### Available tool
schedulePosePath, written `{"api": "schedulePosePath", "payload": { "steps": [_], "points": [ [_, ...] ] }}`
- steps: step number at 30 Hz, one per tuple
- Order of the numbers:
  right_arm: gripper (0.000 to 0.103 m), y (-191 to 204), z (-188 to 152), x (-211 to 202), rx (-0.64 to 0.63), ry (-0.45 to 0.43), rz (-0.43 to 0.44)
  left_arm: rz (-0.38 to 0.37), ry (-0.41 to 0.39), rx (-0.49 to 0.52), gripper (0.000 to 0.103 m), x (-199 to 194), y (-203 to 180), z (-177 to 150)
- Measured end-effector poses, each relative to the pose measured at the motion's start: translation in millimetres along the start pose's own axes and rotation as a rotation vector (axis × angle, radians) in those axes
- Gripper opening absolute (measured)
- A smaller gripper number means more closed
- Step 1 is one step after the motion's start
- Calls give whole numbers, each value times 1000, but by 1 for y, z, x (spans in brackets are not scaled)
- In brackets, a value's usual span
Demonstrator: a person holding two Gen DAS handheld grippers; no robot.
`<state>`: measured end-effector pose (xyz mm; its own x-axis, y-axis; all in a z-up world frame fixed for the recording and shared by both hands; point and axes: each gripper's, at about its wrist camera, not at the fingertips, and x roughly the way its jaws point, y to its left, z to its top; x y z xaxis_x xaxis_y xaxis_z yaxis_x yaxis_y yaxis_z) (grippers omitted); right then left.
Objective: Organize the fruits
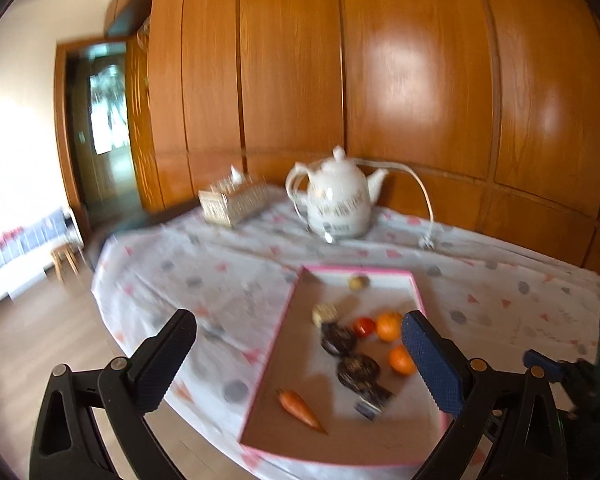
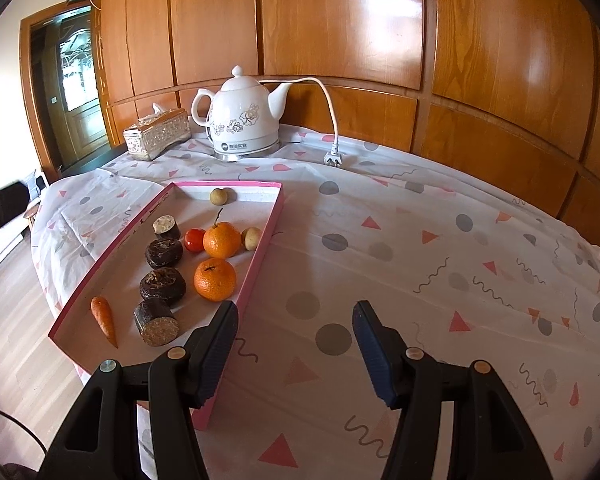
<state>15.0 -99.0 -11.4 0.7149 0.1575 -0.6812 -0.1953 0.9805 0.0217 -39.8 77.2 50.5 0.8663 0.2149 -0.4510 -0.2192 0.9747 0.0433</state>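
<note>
A shallow pink-rimmed tray [image 2: 266, 228] [image 1: 284, 316] lies on the table. In it are two oranges [image 2: 215, 279] [image 2: 221, 240], a small red tomato [image 2: 194, 239], two pale round fruits [image 2: 217, 196] [image 2: 252, 238], several dark brown pieces [image 2: 163, 284] and a carrot [image 2: 105, 319] [image 1: 300, 407]. My left gripper [image 1: 296, 364] is open and empty, held above the tray's near left side. My right gripper [image 2: 296, 346] is open and empty over the cloth, its left finger above the tray's near right rim.
A white electric kettle [image 2: 244, 126] [image 1: 338, 200] with a loose cord and plug [image 2: 334, 158] stands at the back, a tissue box [image 2: 158, 134] to its left. Wood panelling backs the cloth-covered table [image 2: 440, 280]. The table edge and floor lie to the left.
</note>
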Motion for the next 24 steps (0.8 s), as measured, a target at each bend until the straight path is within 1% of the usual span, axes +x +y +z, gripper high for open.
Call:
{"api": "schedulePosePath", "payload": {
  "steps": [3,7,17,24],
  "points": [
    [61,4,0,-1,-18,-5,1,11,-20,26,103,-3,-4,-3],
    [60,7,-1,0,-26,-3,2,7,10,40,103,3,-7,-8],
    [61,9,0,0,-36,-4,2,0,52,-12,103,11,1,-13],
    [61,12,0,1,-44,-6,1,-5,71,-24,103,15,3,-15]
  ]
}}
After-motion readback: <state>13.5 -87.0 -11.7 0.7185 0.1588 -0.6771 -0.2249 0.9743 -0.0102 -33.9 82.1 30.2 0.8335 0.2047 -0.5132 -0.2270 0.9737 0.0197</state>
